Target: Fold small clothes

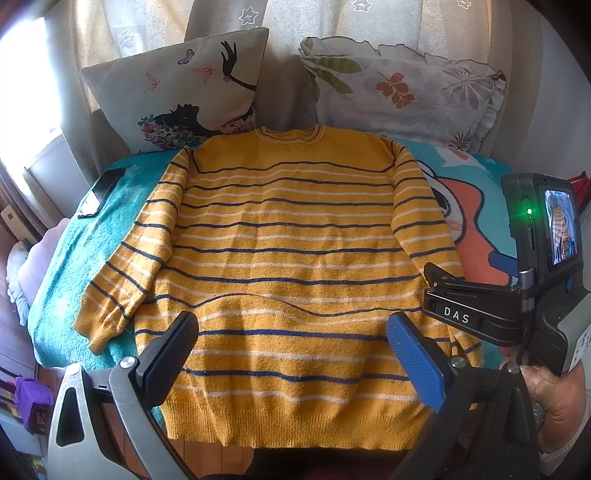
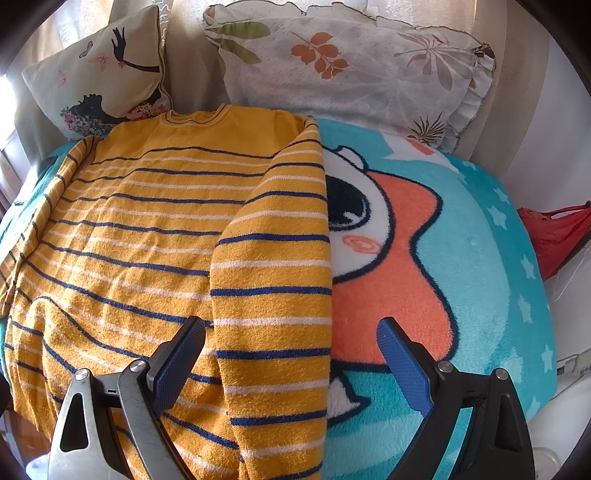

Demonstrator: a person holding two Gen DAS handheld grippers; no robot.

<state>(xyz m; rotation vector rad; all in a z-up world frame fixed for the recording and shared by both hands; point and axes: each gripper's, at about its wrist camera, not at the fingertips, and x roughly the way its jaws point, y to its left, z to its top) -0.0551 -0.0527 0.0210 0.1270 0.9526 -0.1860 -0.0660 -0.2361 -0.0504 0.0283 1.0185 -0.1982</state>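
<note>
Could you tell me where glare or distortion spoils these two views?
Left wrist view: window at left blows out white, and fisheye bows the sweater stripes. Right wrist view: evenly lit and sharp, the blanket bulging with lens curvature, dark vignette at the corners.

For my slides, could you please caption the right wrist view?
Open right gripper poised over the striped yellow sweater's sleeve, spread on a cartoon blanket.

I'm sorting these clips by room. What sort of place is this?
Probably a bedroom or a daybed at home: a striped yellow sweater lies flat on a fleecy cartoon blanket, with two printed pillows propped behind against curtains.
</note>
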